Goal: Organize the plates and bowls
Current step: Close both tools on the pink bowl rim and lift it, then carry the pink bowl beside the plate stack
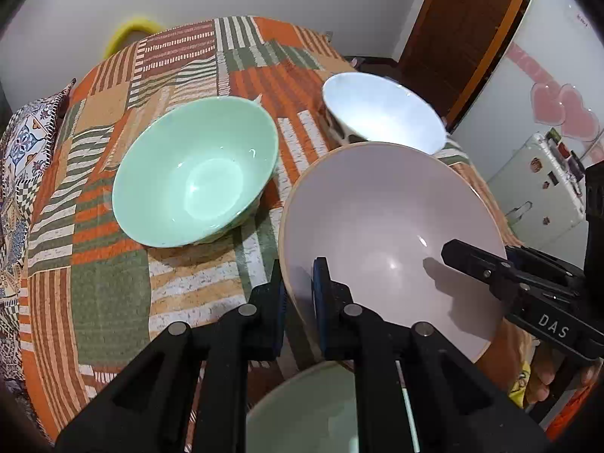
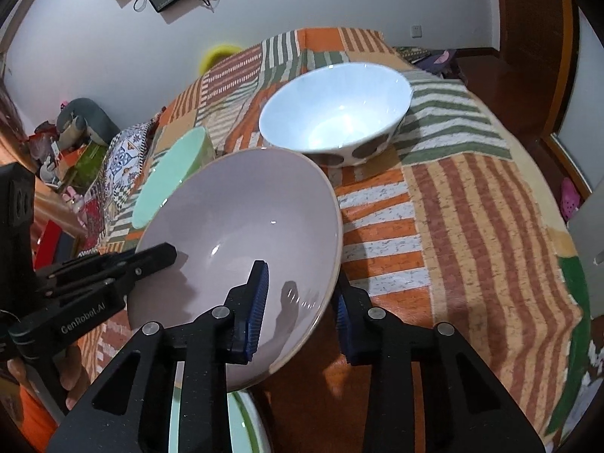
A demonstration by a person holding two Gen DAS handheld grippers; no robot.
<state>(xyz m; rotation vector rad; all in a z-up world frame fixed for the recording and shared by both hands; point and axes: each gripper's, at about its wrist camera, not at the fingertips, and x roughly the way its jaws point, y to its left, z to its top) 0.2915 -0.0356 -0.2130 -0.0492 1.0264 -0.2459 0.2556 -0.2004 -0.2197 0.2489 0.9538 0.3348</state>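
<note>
Both hand-held grippers pinch the pink bowl [image 1: 392, 234]: left hand-held gripper [image 1: 298, 302] at its near-left rim, right hand-held gripper [image 2: 302, 309] opposite. Keep the rim level; lower onto the green bowl [image 1: 302, 411] beneath.

White walls [image 2: 302, 0], a wooden door [image 1: 464, 26], patchwork-covered table [image 2: 472, 226].

- A pale green dish [image 1: 302, 407] at the bottom centre of the left view is cut off by the frame edge and half hidden behind black gripper arms.
- The mint-green ceramic bowl [image 2: 170, 173] at middle left of the right view is mostly hidden by the pale lilac bowl [image 2: 245, 226].
- A yellow, possibly ring-shaped object [image 1: 128, 34] at upper left is partly hidden behind the table.
</note>
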